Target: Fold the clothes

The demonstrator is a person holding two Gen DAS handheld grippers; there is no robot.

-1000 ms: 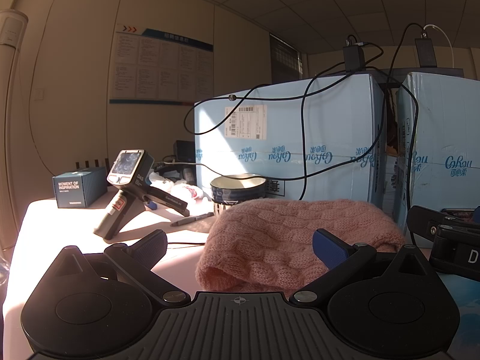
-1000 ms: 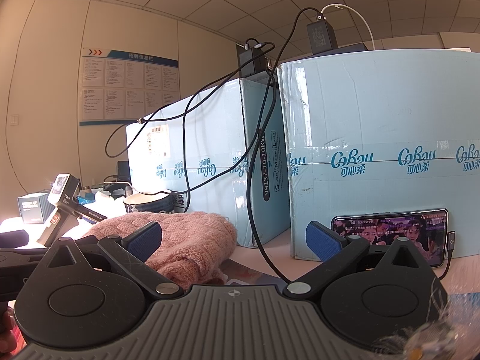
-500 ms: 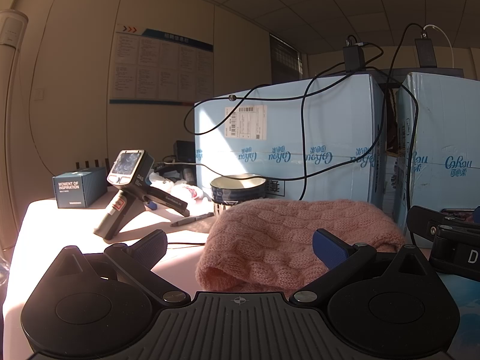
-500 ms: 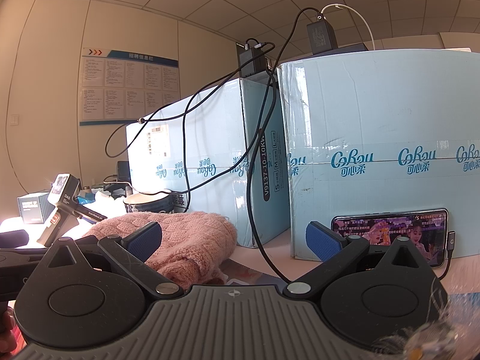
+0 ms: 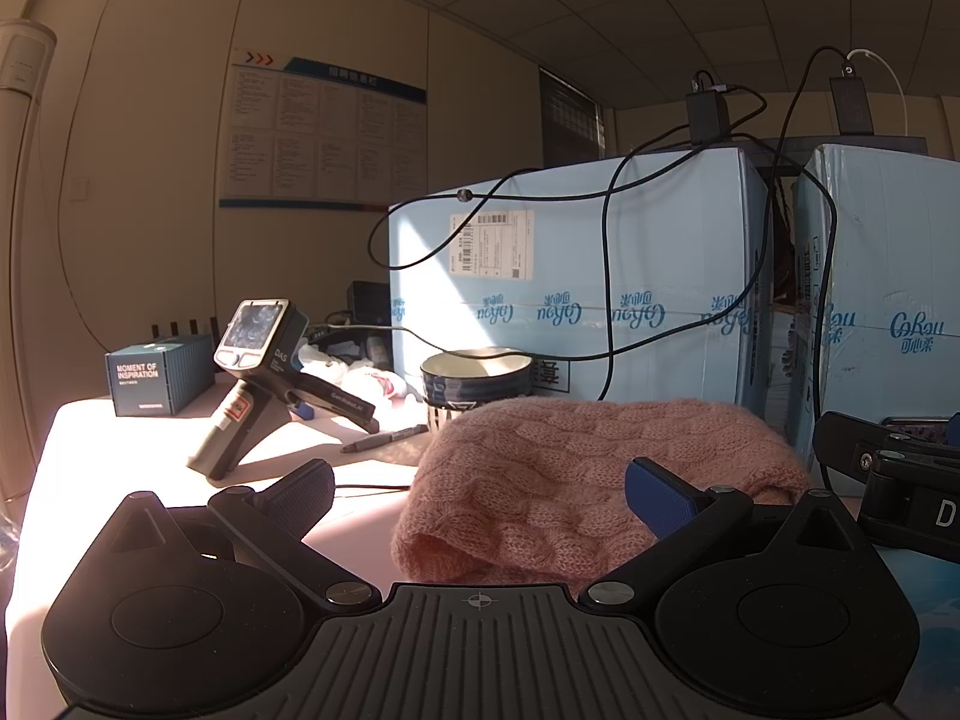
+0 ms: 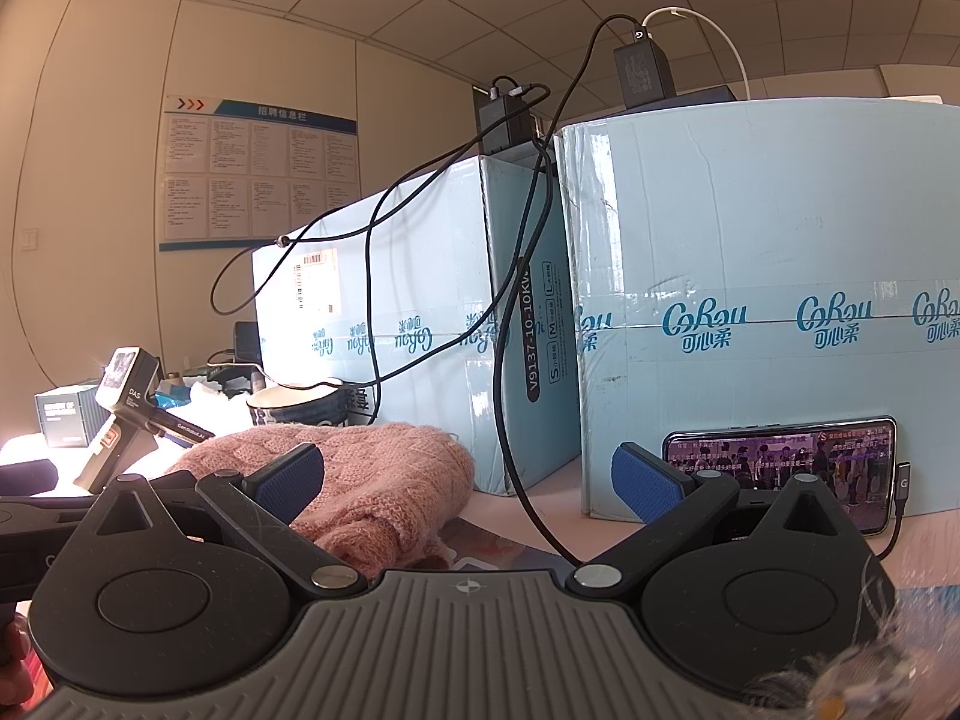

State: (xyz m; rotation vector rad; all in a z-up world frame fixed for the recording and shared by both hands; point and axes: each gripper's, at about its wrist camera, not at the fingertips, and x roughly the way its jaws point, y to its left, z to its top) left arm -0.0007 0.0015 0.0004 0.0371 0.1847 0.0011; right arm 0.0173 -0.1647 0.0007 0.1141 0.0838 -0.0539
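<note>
pink sweater lies bunched before bowl, contents hidden; both grippers' jaws wide.

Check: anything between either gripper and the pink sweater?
Nothing visible. The sweater lies bunched right ahead of the open left gripper, and just left of the open right gripper. The bowl sits behind it.

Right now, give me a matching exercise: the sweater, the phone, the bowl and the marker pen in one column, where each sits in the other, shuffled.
Things:
1. pink knit sweater
2. phone
3. bowl
4. marker pen

Places:
A. leaning against the right-hand blue box
B. lying on the table beside the handheld scanner
C. bunched in front of both open grippers
D. behind the sweater, before the left-hand blue box

Pairs: 1-C, 2-A, 3-D, 4-B
</note>
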